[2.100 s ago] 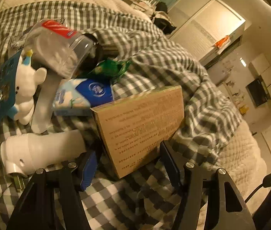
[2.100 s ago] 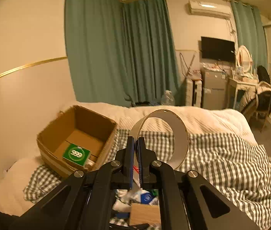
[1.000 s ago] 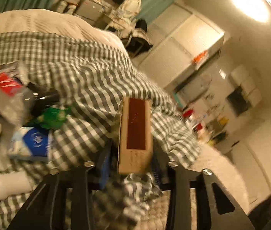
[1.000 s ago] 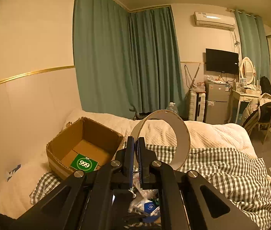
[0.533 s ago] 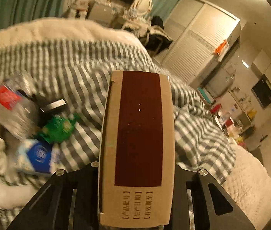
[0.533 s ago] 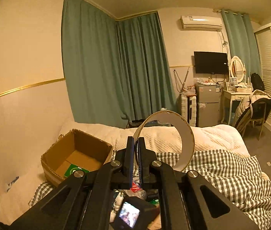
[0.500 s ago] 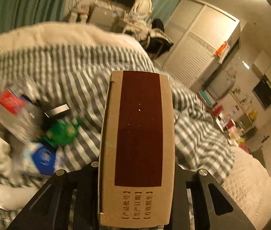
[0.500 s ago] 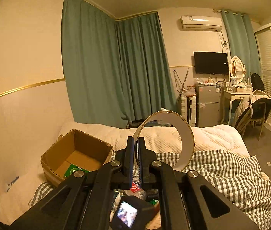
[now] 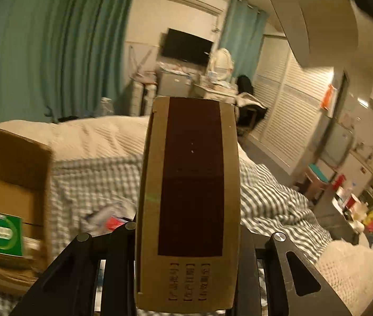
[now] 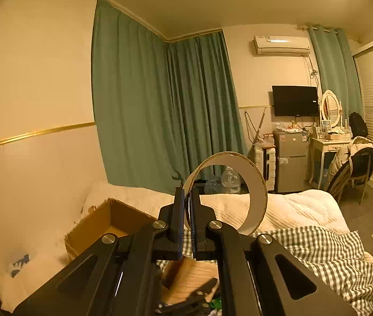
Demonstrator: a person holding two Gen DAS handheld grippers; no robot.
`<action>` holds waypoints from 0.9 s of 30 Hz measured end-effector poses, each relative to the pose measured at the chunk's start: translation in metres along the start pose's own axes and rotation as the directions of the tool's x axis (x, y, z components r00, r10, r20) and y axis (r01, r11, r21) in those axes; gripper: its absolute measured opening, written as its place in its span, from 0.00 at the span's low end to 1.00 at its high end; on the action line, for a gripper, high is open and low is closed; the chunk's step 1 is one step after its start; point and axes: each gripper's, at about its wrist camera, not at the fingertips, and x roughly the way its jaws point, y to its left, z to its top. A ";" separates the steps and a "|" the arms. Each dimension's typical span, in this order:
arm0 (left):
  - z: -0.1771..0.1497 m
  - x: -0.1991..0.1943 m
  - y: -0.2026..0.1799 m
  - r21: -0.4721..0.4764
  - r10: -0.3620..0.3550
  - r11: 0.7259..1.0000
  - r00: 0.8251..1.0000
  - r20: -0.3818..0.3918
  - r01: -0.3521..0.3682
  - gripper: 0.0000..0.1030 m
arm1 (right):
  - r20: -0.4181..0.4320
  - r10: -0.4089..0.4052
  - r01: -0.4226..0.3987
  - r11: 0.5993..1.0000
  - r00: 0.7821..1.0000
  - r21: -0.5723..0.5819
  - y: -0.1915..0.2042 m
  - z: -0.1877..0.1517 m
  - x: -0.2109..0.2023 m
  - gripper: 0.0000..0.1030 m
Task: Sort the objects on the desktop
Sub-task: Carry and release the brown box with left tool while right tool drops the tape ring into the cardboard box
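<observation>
Teal curtains (image 10: 160, 110) cover the far corner of a bedroom, with a wall television (image 10: 295, 100) and a small fridge (image 10: 290, 162) to their right. Below them a wide bed (image 10: 299, 208) fills the middle of both views, its cream quilt on the far side and a grey checked blanket (image 9: 273, 200) nearer.

At the left, on the bed, sits an open cardboard box (image 9: 9, 181); a green pack (image 9: 1, 233) with a white ring design lies inside it.

Held up off the bed, the left gripper (image 9: 186, 276) is clamped on a tall brown carton (image 9: 190, 202), narrow face toward the camera, with a dark panel down its middle and printed characters near its lower edge. It stands upright between the fingers, just right of the open box in the left wrist view.

Raised above the bed, the right gripper (image 10: 187, 223) has its jaws nearly together, pinching the rim of a pale cardboard ring (image 10: 258, 197). That ring stands on edge beyond the fingertips.

Blurred small items (image 9: 112, 218) lie on the checked blanket behind the carton.
</observation>
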 end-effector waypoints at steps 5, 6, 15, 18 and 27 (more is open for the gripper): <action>0.015 -0.034 0.028 0.023 0.118 0.992 0.990 0.073 -0.120 0.27 | 0.010 0.035 -0.035 0.999 0.999 0.004 0.019 -0.001 0.018 0.03; 0.017 -0.039 0.035 0.025 0.136 0.990 0.987 0.084 -0.138 0.27 | 0.012 0.046 -0.046 0.999 0.999 0.002 0.025 -0.002 0.023 0.03; 0.037 -0.091 0.088 0.010 0.282 0.957 0.943 0.177 -0.289 0.28 | 0.029 0.131 -0.130 0.991 0.991 -0.021 0.067 -0.010 0.054 0.03; 0.037 -0.103 0.107 0.024 0.321 0.943 0.926 0.199 -0.332 0.28 | 0.051 0.177 -0.176 0.984 0.983 -0.019 0.078 -0.013 0.064 0.03; 0.037 -0.121 0.152 0.013 0.400 0.910 0.888 0.228 -0.414 0.28 | 0.002 0.236 -0.236 0.972 0.972 -0.023 0.118 -0.033 0.106 0.03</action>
